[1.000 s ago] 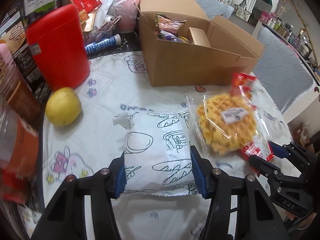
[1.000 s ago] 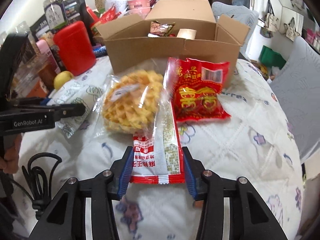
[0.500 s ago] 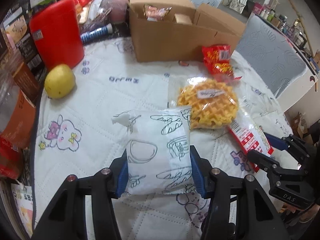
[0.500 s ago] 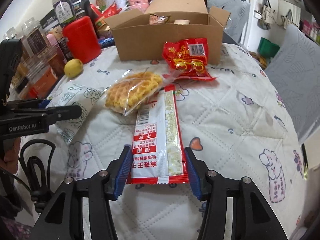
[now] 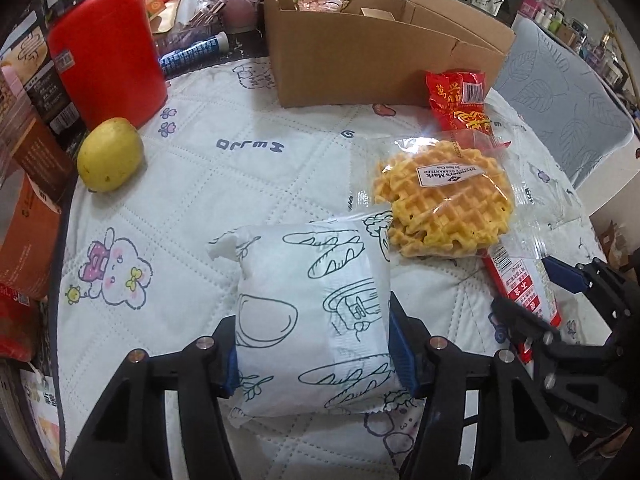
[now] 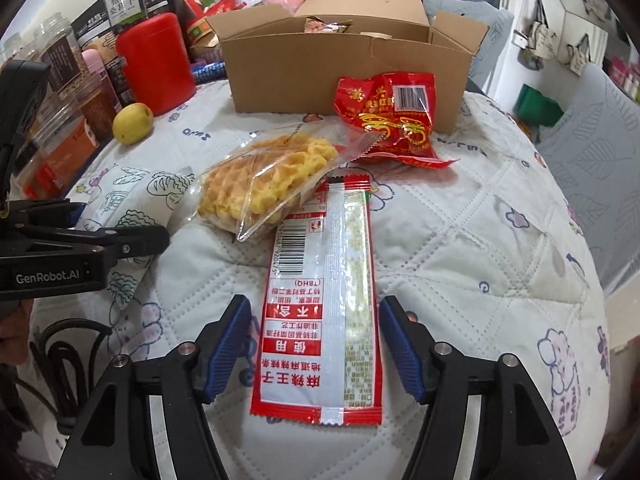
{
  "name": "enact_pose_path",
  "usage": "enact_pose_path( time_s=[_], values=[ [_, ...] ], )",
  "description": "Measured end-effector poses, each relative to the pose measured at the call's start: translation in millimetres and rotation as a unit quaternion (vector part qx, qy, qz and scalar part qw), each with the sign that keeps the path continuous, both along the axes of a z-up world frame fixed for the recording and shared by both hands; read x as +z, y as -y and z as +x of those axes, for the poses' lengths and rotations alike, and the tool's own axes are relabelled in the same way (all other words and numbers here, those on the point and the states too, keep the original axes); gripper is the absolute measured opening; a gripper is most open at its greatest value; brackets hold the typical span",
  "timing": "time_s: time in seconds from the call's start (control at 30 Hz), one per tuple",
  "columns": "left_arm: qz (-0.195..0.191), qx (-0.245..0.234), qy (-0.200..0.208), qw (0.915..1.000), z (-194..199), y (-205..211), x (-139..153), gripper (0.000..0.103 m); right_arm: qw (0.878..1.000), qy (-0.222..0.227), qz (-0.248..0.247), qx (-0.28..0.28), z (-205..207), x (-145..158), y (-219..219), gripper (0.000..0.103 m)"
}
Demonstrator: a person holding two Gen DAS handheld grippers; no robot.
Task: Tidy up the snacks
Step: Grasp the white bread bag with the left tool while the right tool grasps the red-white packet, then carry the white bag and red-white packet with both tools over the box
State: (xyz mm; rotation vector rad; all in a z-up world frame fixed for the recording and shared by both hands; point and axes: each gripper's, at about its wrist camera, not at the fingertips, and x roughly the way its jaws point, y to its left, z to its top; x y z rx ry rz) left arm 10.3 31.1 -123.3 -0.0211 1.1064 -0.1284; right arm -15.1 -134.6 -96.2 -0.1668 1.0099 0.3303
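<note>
Left wrist view: your left gripper (image 5: 314,350), jaws opening, pads touching the white bread pouch (image 5: 312,320) near the table's front edge; it could snag. Right gripper (image 6: 316,346) spreading, straddling the red strip packet (image 6: 320,304), untouched.

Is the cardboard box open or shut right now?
Open. The cardboard box's top flaps stand up and spread apart, and snack packets show inside.

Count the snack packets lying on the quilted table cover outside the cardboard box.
4: a white bread packet between the left gripper's fingers, a waffle packet beside it, a long red-and-white packet, and a red packet against the box. Others may be hidden.
</note>
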Motion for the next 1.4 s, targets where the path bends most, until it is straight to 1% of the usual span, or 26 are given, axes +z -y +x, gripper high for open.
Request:
enact_pose_path(
  time_s=[0.1,0.17,0.2,0.27,0.37,0.57,0.7,1.0,1.27,1.4],
  values=[
    [0.000,0.001,0.011,0.9999,-3,1,1,0.057,1.000,0.005,0.000,-0.010,-2,2,5,0.048],
    [-0.006,-0.006,0.015,0.9998,-6,1,3,0.055,1.000,0.008,0.001,-0.014,-4,4,9,0.046],
    [-0.016,-0.006,0.019,0.9997,-9,0,6,0.054,1.000,0.010,0.003,-0.018,-6,6,12,0.046],
    [-0.025,-0.008,0.022,0.9994,-13,-1,10,0.053,1.000,0.014,0.005,-0.024,-9,9,17,0.045],
    [-0.026,-0.011,0.029,0.9992,-20,1,14,0.052,0.999,0.017,0.010,-0.033,-16,13,24,0.045],
    [-0.036,-0.031,0.037,0.9982,-34,15,24,0.052,0.998,0.024,0.031,-0.051,-32,24,41,0.045],
    [-0.040,-0.042,0.052,0.9970,-41,24,35,0.052,0.997,0.036,0.038,-0.056,-41,31,45,0.045],
    [-0.047,-0.064,0.082,0.9935,-52,43,61,0.052,0.995,0.062,0.069,-0.049,-61,53,51,0.045],
    [-0.061,-0.078,0.104,0.9896,-51,53,82,0.052,0.991,0.072,0.108,-0.030,-60,69,53,0.045],
    [-0.060,-0.079,0.125,0.9872,-47,57,96,0.052,0.990,0.091,0.107,-0.023,-55,83,51,0.045]
  ],
)
